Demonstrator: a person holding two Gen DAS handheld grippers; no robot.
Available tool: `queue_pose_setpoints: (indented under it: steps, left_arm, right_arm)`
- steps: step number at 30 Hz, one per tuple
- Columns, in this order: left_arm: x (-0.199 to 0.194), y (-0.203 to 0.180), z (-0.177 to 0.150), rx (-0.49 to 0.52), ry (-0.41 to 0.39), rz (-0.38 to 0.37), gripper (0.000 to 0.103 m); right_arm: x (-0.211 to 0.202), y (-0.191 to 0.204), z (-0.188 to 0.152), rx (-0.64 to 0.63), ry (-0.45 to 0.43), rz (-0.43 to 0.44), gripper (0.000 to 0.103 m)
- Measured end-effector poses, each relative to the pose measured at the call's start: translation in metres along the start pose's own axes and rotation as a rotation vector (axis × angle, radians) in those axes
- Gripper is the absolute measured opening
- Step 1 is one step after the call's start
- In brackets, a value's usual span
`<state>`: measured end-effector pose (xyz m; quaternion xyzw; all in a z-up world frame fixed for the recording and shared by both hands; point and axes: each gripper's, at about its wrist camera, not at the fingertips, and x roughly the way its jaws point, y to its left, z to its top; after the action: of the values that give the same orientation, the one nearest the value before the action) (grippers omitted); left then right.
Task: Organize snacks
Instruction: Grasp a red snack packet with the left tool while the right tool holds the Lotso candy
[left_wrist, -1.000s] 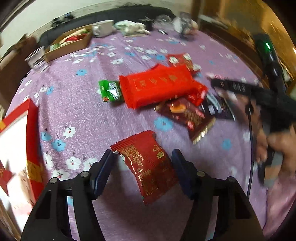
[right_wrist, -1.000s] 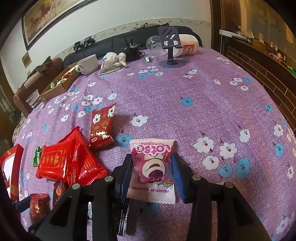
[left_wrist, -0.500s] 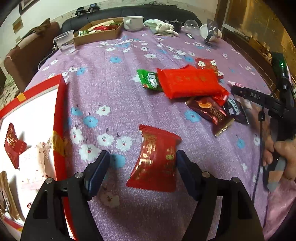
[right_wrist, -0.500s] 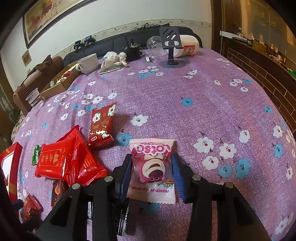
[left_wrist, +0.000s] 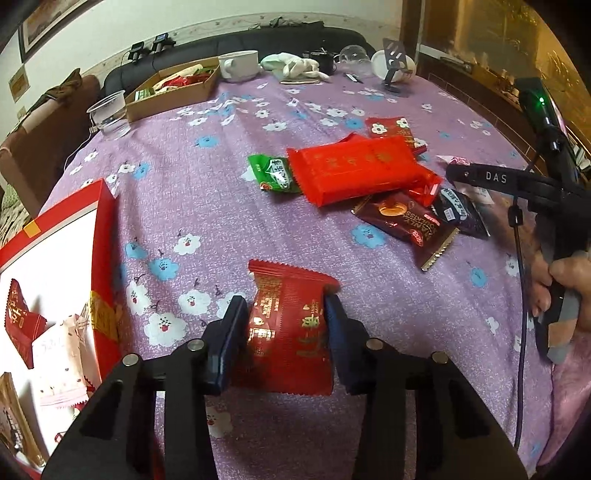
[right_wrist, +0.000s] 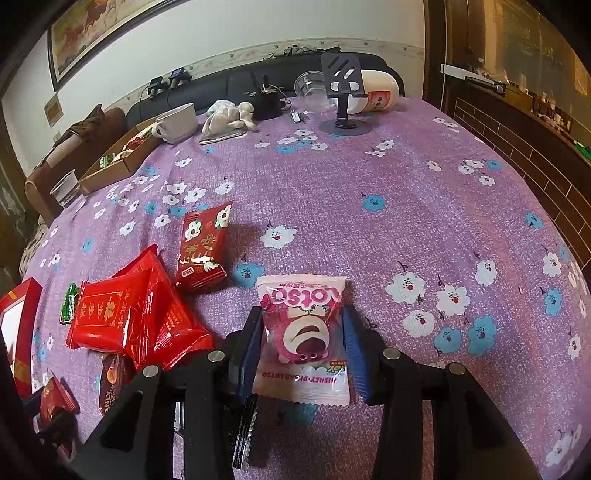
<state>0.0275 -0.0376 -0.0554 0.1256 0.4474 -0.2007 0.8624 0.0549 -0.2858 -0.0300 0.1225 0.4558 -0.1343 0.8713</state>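
My left gripper (left_wrist: 284, 301) is closing on a red snack packet (left_wrist: 290, 332); both blue pads press its sides above the purple flowered tablecloth (left_wrist: 207, 206). To its left stands an open red box (left_wrist: 105, 236) with a few packets inside. My right gripper (right_wrist: 303, 313) is shut on a pink Lotso packet (right_wrist: 304, 332), just above the cloth. Loose snacks lie between the two: a big red packet (left_wrist: 354, 170), a green one (left_wrist: 271, 173), a brown one (left_wrist: 406, 221), a dark one (left_wrist: 461, 214) and a red flowered one (right_wrist: 203, 251).
At the far edge stand a cardboard tray of snacks (left_wrist: 173, 96), a clear plastic cup (left_wrist: 109, 114), a white mug (left_wrist: 238, 64), a crumpled cloth (right_wrist: 229, 114) and a phone stand (right_wrist: 341, 92). A person's hand (left_wrist: 569, 280) grips the right tool.
The left gripper's jaws have come together onto the red packet, and its view has swung so the red box shows at the left. The right gripper and its pink packet have not moved.
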Motion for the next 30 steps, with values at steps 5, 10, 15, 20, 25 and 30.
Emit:
queue_pose_setpoints:
  steps: [5, 10, 15, 20, 25, 30]
  left_arm:
    - [-0.004, 0.003, -0.001, -0.016, -0.011, -0.01, 0.036]
    - [-0.017, 0.006, 0.001, -0.026, -0.05, 0.011, 0.036]
    - [-0.039, 0.01, 0.005, -0.034, -0.112, 0.026, 0.036]
    - [-0.065, 0.012, 0.009, -0.037, -0.189, 0.037, 0.037]
    - [-0.09, 0.017, 0.011, -0.049, -0.274, 0.052, 0.037]
    - [-0.105, 0.024, 0.01, -0.058, -0.329, 0.082, 0.037]
  right_arm:
    - [-0.002, -0.007, 0.001, 0.043, 0.003, 0.029, 0.041]
    - [-0.005, -0.021, 0.002, 0.13, 0.008, 0.095, 0.04]
    - [-0.012, -0.035, 0.004, 0.226, -0.015, 0.204, 0.04]
    - [-0.029, -0.036, 0.007, 0.249, -0.101, 0.299, 0.04]
    - [-0.057, -0.029, 0.008, 0.213, -0.246, 0.342, 0.04]
    - [-0.07, -0.024, 0.007, 0.186, -0.315, 0.348, 0.04]
